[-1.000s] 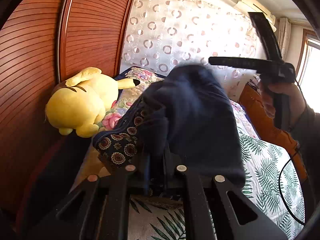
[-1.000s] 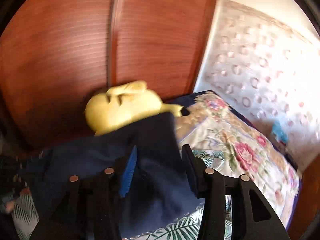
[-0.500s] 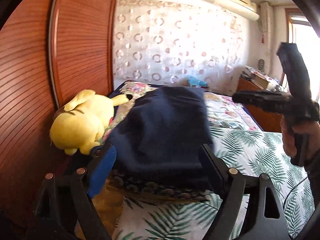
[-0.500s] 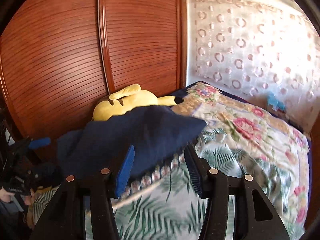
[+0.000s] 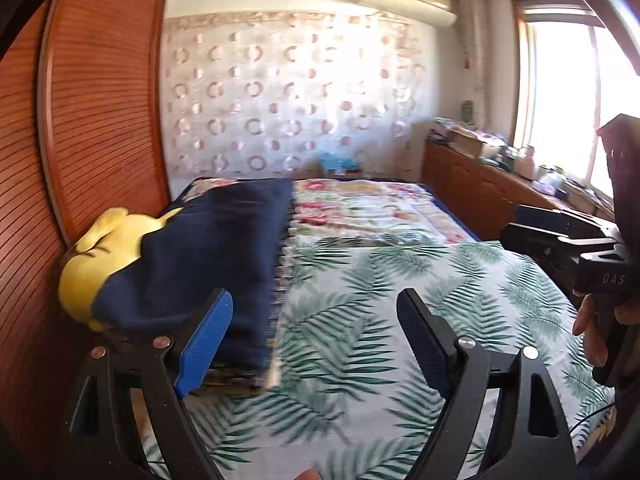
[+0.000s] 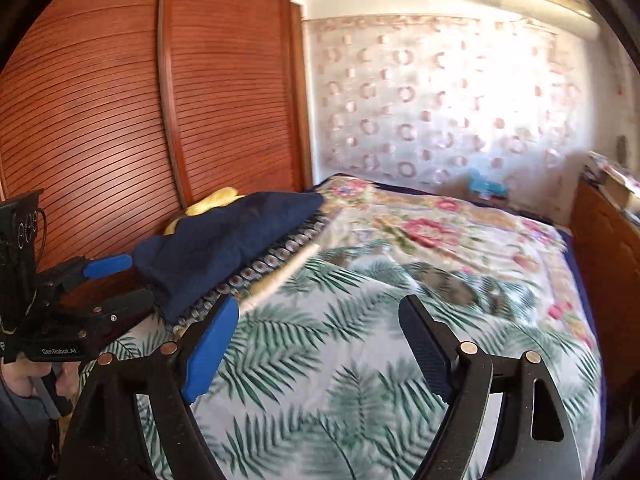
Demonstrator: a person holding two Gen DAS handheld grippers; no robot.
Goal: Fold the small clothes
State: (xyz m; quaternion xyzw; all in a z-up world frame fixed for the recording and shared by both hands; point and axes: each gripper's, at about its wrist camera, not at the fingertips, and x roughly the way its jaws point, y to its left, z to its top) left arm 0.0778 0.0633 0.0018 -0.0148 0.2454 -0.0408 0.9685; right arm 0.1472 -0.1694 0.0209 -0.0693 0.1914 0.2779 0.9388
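Observation:
A folded navy garment [image 5: 208, 256] lies at the bed's left edge on top of a patterned folded cloth [image 6: 256, 268], partly over a yellow plush toy [image 5: 100, 256]. It also shows in the right wrist view [image 6: 224, 240]. My left gripper [image 5: 316, 340] is open and empty, just right of the garment's near end. My right gripper [image 6: 316, 344] is open and empty over the leaf-print sheet [image 6: 360, 380]. The left gripper also shows at the left edge of the right wrist view [image 6: 108, 284], open beside the garment.
A wooden slatted wardrobe [image 5: 80, 120] stands close on the left. A floral quilt [image 5: 360, 208] covers the far bed. A wooden cabinet [image 5: 480, 192] with clutter runs along the right under the window. A patterned curtain [image 6: 440, 112] hangs behind.
Both grippers let go of the navy garment, which now lies on the pile by the plush toy. Both have pulled back and to the right with jaws wide open.

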